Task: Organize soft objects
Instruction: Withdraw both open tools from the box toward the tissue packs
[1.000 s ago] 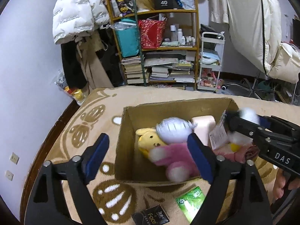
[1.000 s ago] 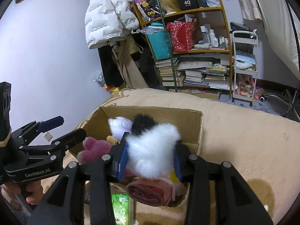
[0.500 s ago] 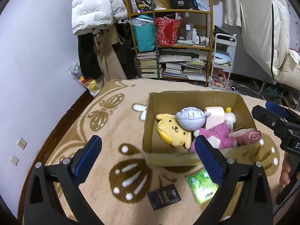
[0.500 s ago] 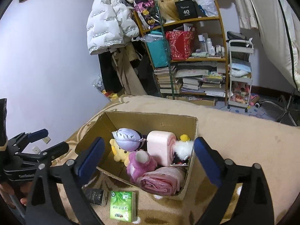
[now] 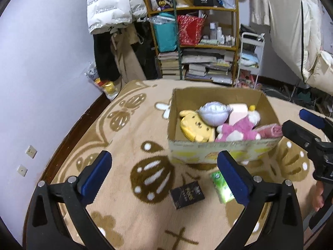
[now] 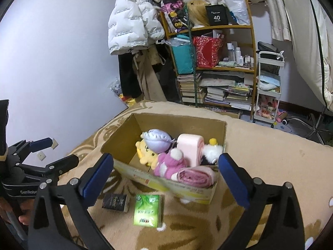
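A cardboard box [image 5: 216, 152] [image 6: 124, 129] stands on the tan patterned blanket. It holds a yellow plush [image 5: 195, 128] [image 6: 145, 152], a lilac plush [image 5: 214, 114] [image 6: 157, 139], a pink plush [image 5: 239, 129] [image 6: 169, 163], a pale pink roll [image 6: 190, 145], a white fluffy toy [image 6: 211, 151] and a rolled pink cloth [image 6: 195, 177]. My left gripper [image 5: 162, 173] is open and empty, back from the box. My right gripper [image 6: 164, 177] is open and empty, just before the box.
A green tissue pack [image 5: 221, 184] [image 6: 147, 210] and a small black box [image 5: 187, 193] [image 6: 115, 202] lie on the blanket in front of the cardboard box. A cluttered shelf [image 5: 195, 41], a white cart [image 5: 249, 62] and hanging coats stand behind.
My right gripper let go of the white fluffy toy into the box and opened. Both grippers have drawn back from the box.
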Available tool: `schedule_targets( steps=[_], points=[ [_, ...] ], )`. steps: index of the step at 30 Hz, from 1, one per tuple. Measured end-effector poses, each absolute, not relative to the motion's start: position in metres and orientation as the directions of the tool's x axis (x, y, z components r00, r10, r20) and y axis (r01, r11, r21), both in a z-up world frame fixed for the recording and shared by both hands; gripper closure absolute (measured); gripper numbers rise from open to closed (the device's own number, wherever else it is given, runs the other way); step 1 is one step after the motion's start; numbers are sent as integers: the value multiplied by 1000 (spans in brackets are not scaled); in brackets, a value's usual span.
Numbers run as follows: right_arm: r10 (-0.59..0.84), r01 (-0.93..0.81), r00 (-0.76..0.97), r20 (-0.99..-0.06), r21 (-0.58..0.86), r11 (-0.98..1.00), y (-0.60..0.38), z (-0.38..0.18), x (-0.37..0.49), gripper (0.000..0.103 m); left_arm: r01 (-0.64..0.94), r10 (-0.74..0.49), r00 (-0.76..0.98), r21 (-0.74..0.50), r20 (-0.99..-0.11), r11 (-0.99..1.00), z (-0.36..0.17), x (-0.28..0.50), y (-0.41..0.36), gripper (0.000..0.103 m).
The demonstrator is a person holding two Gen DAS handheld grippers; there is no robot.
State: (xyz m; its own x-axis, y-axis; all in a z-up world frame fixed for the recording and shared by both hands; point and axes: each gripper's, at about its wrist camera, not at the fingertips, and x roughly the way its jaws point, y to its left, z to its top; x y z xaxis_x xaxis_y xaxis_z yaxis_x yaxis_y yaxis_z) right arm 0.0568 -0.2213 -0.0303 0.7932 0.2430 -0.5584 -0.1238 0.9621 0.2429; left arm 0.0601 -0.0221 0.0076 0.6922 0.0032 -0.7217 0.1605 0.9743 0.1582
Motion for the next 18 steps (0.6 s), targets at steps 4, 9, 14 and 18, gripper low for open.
schedule_targets(
  steps=[4, 9, 14, 18],
  points=[
    [248, -129, 776, -580, 238, 963, -214, -35, 51, 0, 145, 7, 648, 133, -761, 980, -1, 62, -13, 3],
    [240, -143, 747, -620, 204, 969, -203, -46, 50, 0, 118, 26, 603, 121, -798, 986, -15, 71, -4, 3],
    [233, -150, 716, -658, 181, 972, -194, -59, 55, 0, 110, 16, 559, 93, -829, 990, -30, 81, 2, 3],
    [226, -164, 694, -683, 157, 974, -186, -71, 57, 0, 99, 22, 534, 88, -845, 991, -42, 89, 5, 3]
  ],
)
